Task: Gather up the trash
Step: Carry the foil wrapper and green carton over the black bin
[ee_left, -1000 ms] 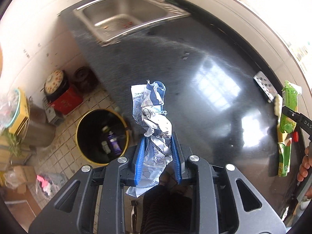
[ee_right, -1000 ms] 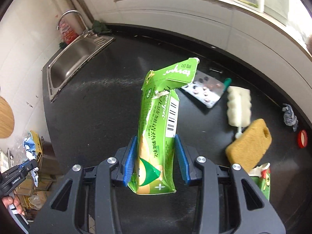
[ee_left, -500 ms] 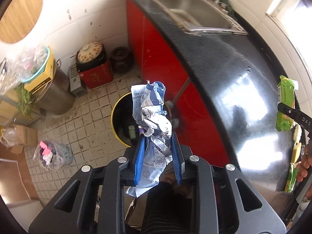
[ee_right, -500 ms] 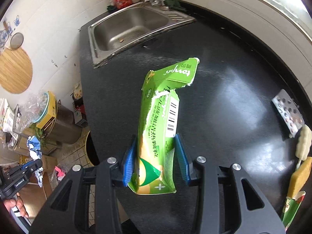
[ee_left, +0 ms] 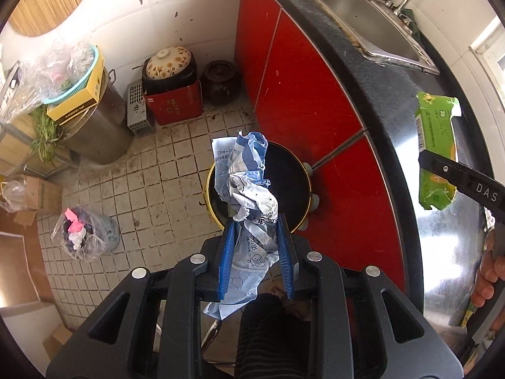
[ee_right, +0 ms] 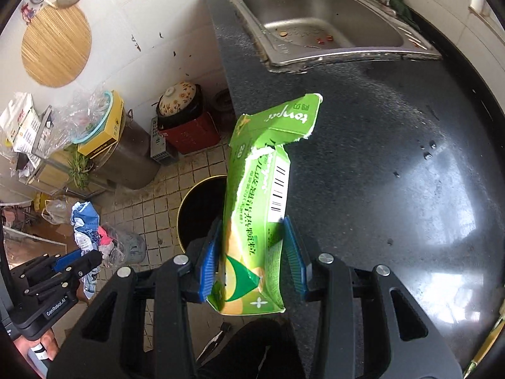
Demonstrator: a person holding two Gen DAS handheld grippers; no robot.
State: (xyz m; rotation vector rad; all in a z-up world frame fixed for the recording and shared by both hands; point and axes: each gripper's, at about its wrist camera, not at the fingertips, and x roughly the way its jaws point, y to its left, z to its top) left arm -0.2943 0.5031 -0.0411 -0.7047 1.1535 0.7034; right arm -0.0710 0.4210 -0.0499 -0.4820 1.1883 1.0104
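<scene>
**Hovering two pieces of trash above the bin**

Dangling from the left gripper (ee_left: 255, 230): a crumpled blue-and-white plastic wrapper (ee_left: 249, 189), thin, creased and twisted into a loose rope, blue ribbed pads pinching its lower half from both sides. Hanging directly over the round black bin with the yellow rim (ee_left: 303, 170) on the grimy tiled floor (ee_left: 151, 189), probably so that a simple release drops it straight in.

Gripping with the right gripper (ee_right: 252, 249): a torn green cardboard carton (ee_right: 262, 195), stiff and boxy, its top flap ripped open and bent sideways, white fibres showing along the tear. Pads pressing on its two narrow sides near the base, keeping it upright. Sitting at the edge of the glossy black speckled countertop (ee_right: 378, 158), the bin's dark mouth partly showing beside and below the carton, so likely needing more travel outward before letting go.

Gleaming beyond: a stainless steel sink (ee_right: 315, 22) with a few scraps in its basin.
</scene>
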